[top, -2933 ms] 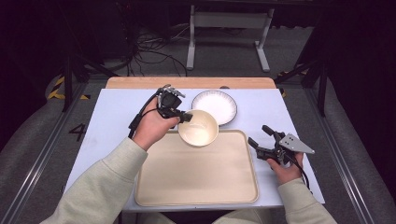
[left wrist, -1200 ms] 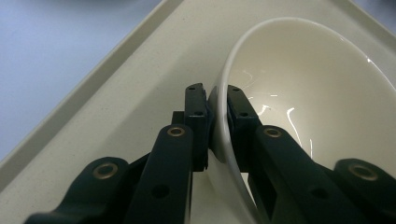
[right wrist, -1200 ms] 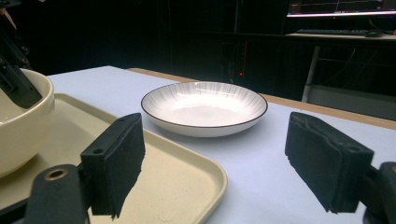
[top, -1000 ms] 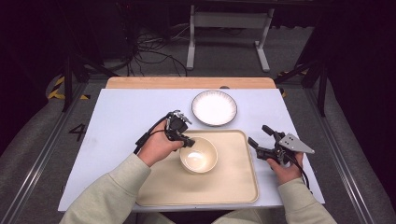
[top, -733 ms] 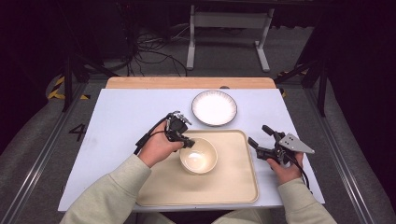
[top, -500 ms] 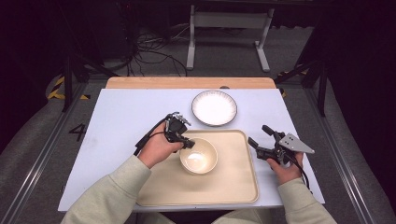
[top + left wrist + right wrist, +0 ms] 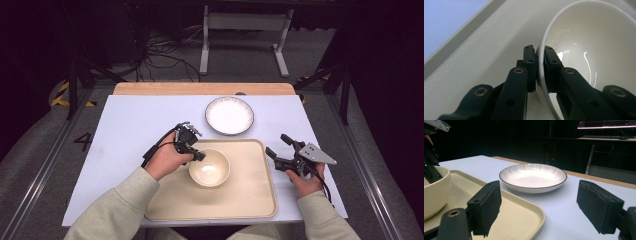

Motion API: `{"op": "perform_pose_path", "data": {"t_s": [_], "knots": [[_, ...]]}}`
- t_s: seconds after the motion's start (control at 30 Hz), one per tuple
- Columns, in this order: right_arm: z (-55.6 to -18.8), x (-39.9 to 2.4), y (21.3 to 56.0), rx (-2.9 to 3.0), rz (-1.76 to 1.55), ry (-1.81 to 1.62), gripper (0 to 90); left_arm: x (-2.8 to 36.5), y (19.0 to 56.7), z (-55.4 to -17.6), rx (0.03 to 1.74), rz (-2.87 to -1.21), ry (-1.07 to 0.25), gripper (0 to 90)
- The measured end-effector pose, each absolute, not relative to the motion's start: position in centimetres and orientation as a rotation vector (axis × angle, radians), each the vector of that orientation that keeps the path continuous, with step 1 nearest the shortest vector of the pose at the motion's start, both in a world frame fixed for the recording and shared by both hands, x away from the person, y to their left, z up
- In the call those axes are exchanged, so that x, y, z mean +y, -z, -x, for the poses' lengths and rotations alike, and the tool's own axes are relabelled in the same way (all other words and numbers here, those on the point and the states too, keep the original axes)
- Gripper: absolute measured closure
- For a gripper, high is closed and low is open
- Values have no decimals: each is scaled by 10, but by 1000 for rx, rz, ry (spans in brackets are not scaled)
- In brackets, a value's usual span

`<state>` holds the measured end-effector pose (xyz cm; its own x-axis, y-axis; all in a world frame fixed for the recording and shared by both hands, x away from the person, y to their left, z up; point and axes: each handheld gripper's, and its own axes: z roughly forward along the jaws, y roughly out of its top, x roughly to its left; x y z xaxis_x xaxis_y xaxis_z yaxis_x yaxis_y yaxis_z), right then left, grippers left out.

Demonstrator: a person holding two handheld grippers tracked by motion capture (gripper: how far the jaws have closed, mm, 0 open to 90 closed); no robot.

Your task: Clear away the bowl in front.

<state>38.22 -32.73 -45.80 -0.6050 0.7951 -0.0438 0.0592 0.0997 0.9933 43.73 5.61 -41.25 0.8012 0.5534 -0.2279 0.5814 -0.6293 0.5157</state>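
Note:
A cream bowl (image 7: 210,168) sits on the beige tray (image 7: 250,200), near its far left part. My left gripper (image 7: 198,156) is shut on the bowl's left rim; in the left gripper view the two jaws pinch the thin rim (image 7: 540,65), one inside and one outside. My right gripper (image 7: 278,146) stands open at the tray's right edge with nothing between its pads (image 7: 486,207). A white plate with a dark rim (image 7: 229,115) lies on the table beyond the tray; the right gripper view has that plate (image 7: 533,177) ahead and the bowl (image 7: 434,192) at the left.
The pale blue table top (image 7: 130,125) has free room to the left of the tray. A wooden strip (image 7: 200,88) runs along the far edge. Beyond it are cables and a metal stand on the floor.
My left gripper brought the bowl from beside the plate down onto the tray, toward the person. Over the last second nothing moved. The right gripper kept its place.

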Motion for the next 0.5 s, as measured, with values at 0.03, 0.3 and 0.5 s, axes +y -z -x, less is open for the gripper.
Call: {"op": "perform_pose_path", "data": {"t_s": [0.03, 0.3, 0.5], "knots": [[-382, -327, 458, 1778, -838, -1560, 201, 56, 413, -437, 836, -2404, 61, 791], [-382, -327, 458, 1779, -836, -1561, 200, 59, 407, -433, 825, -2330, 17, 626], [-382, -327, 458, 1783, -834, -1561, 199, 66, 398, -425, 785, -2290, -46, 505]]}}
